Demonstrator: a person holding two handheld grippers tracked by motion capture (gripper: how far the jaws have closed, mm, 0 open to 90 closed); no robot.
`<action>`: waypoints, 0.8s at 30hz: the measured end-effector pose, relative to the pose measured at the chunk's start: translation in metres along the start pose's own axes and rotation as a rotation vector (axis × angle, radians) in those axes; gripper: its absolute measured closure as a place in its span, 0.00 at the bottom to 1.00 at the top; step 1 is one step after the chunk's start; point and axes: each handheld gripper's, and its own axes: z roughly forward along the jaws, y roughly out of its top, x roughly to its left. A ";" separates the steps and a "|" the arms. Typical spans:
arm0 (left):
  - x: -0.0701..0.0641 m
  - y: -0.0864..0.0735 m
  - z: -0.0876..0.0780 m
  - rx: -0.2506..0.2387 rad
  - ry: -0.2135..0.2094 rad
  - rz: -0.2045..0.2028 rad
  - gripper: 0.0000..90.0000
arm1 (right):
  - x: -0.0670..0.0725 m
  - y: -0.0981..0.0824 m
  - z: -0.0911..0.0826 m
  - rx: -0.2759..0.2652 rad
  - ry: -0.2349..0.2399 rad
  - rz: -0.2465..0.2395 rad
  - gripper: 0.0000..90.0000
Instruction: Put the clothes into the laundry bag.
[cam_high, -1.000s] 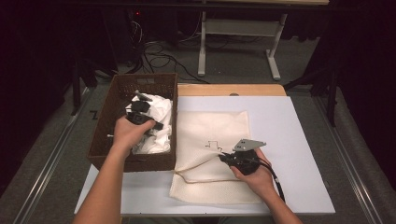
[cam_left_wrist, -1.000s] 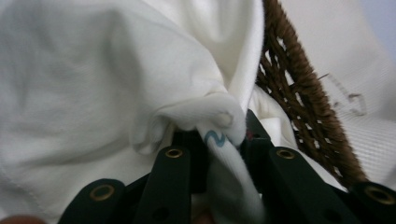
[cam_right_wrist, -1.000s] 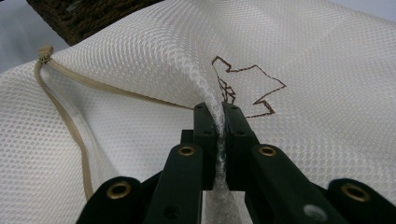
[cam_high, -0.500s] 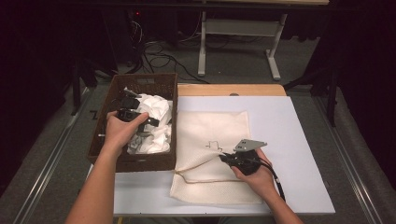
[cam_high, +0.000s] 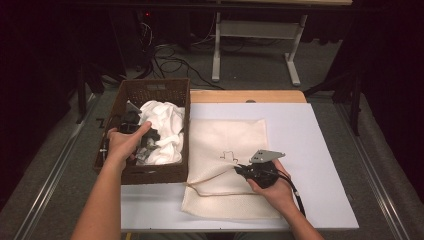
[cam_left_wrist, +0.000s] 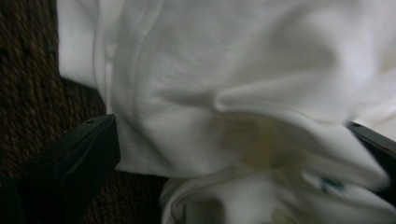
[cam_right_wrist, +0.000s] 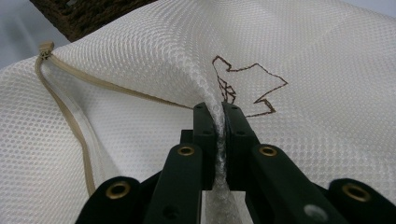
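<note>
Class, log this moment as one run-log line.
left gripper: fingers just opened around white cloth in basket | right gripper: shut on mesh bag

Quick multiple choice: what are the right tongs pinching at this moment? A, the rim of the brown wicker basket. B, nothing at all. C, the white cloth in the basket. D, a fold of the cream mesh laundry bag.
D: in the right gripper view the right tongs stand shut on a raised fold of the mesh laundry bag, beside its brown stitched outline.
</note>
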 end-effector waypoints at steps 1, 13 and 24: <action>0.000 0.001 0.004 0.010 0.002 -0.003 0.00 | 0.000 0.000 0.000 0.001 0.001 0.003 0.96; -0.005 0.009 0.018 0.101 -0.273 -0.018 0.00 | -0.001 -0.003 0.000 0.000 0.007 0.003 0.96; -0.051 0.017 0.017 0.100 -0.250 0.126 0.00 | -0.001 -0.002 0.000 0.000 0.006 -0.005 0.96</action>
